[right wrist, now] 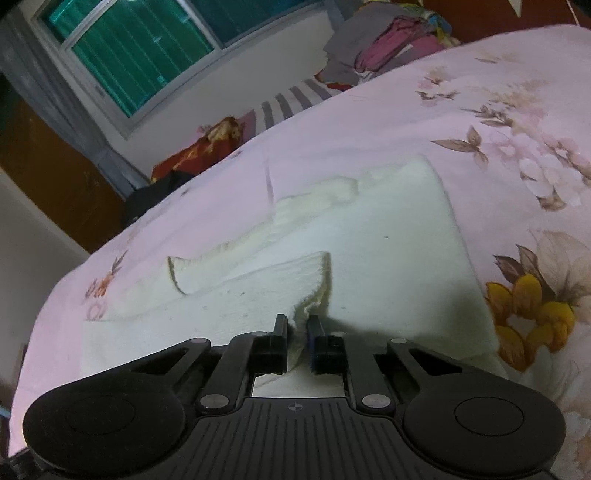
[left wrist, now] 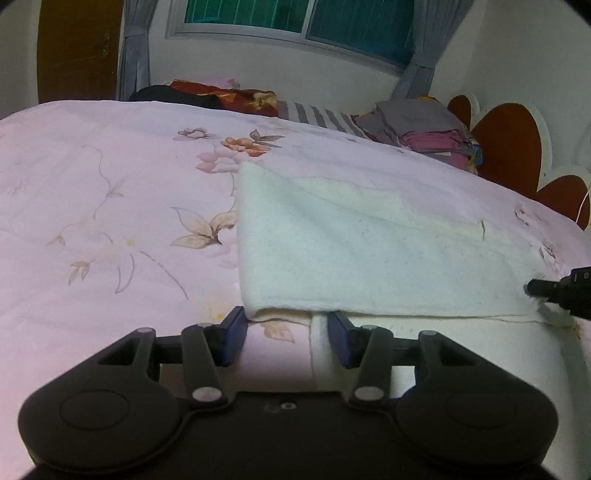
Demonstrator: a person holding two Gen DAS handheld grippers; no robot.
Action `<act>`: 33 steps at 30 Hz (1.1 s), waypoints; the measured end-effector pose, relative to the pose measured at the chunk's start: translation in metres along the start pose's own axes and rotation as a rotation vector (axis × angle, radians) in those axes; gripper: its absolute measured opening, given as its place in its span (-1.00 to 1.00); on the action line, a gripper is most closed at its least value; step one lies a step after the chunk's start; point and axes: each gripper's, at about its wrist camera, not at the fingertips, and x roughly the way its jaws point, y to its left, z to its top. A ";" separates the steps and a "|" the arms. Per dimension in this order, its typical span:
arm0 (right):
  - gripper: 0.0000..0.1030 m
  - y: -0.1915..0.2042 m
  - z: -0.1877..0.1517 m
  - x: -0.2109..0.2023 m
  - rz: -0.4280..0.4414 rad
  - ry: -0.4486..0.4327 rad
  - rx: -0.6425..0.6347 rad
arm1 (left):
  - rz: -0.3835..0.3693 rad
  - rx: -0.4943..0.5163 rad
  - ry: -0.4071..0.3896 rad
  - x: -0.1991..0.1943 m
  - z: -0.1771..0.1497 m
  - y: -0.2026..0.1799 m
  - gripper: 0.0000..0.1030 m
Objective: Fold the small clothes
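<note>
Floral pink bedding [left wrist: 110, 177] covers the bed, with a window [left wrist: 295, 18] at 12 o'clock and stacked clothes [left wrist: 428, 129] at 1 o'clock. We see the white garment [left wrist: 369, 251] lying partly folded on the bedding. We find the left gripper [left wrist: 287, 334] at the garment's near edge, its fingers [left wrist: 234, 339] moderately spread with nothing gripped. We find the right gripper [right wrist: 297, 341] pinching a raised fold of the garment, fingers [right wrist: 280, 343] closed tight.
</note>
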 end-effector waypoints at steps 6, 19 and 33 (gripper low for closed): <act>-0.93 0.003 0.008 -0.037 -0.047 -0.157 -0.063 | -0.015 -0.026 0.010 -0.002 0.001 0.010 -0.34; -0.93 -0.031 0.002 -0.061 -0.109 -0.163 -0.045 | -0.008 -0.019 0.022 -0.001 0.004 0.010 -0.39; -0.92 -0.048 -0.012 -0.038 -0.167 -0.093 -0.049 | 0.009 0.101 0.056 -0.011 0.018 0.003 -0.38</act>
